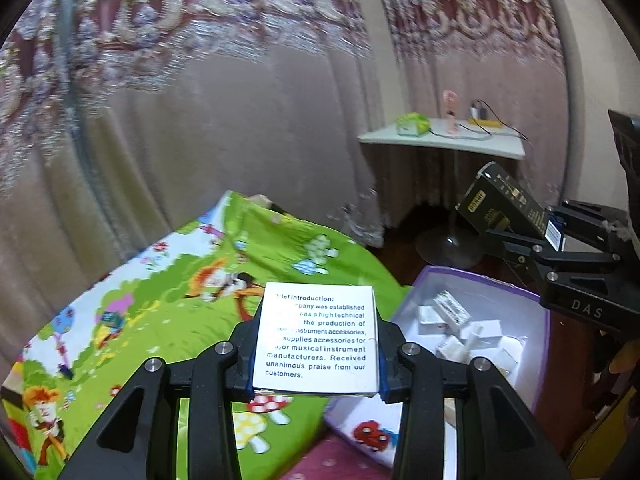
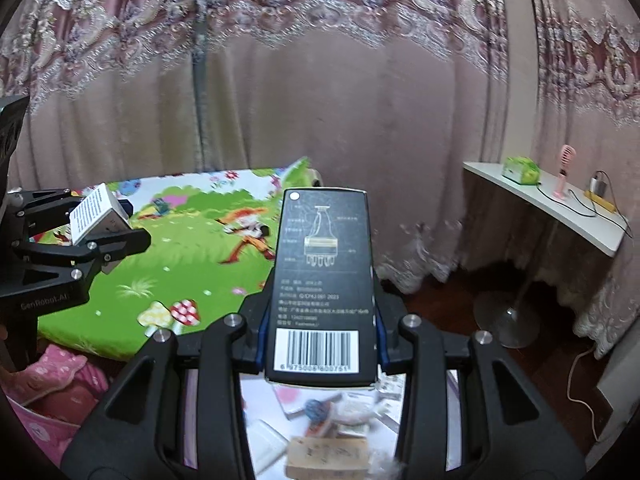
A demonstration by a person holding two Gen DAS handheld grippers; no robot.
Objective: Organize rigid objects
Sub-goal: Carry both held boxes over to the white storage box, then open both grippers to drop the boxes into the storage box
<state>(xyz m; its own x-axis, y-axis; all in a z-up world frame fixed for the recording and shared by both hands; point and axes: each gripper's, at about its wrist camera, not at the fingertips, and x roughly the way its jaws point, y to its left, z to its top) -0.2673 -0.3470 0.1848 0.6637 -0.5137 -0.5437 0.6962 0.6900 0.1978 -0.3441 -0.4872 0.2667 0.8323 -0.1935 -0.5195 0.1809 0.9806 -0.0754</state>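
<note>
The left gripper (image 1: 316, 360) pinches a small white carton (image 1: 316, 338) across its width, both blue-edged pads flat against its side faces. The printed face, a paragraph of English text, is turned up at the camera, and the carton's far end stands out a little beyond the fingertips. The right gripper (image 2: 320, 336) clamps a long black box (image 2: 324, 280) near its barcode end. That box's long axis runs straight forward along the fingers, so most of its length sticks out past the tips.

Below and to the right of the left jaws lies an open purple-rimmed storage box (image 1: 540, 320), with several small white cartons (image 1: 452, 308) lying loose inside. Directly under the right jaws is a white-floored tray or bin (image 2: 264, 432) holding a tan block (image 2: 328, 454) and other small items; blur keeps me from saying whether this is the same container seen from the other side. Ahead of both grippers spreads a cartoon-print play mat (image 1: 168, 300), draped over what looks like a bed.

The coming move turns on this: each held box probably belongs in the container beneath it. The right hand sits over its container, while the left is still off to the mat side of the purple-rimmed one. The black box needs more care, since its overhanging front end should tip down into the bin before the grip is let go.
</note>
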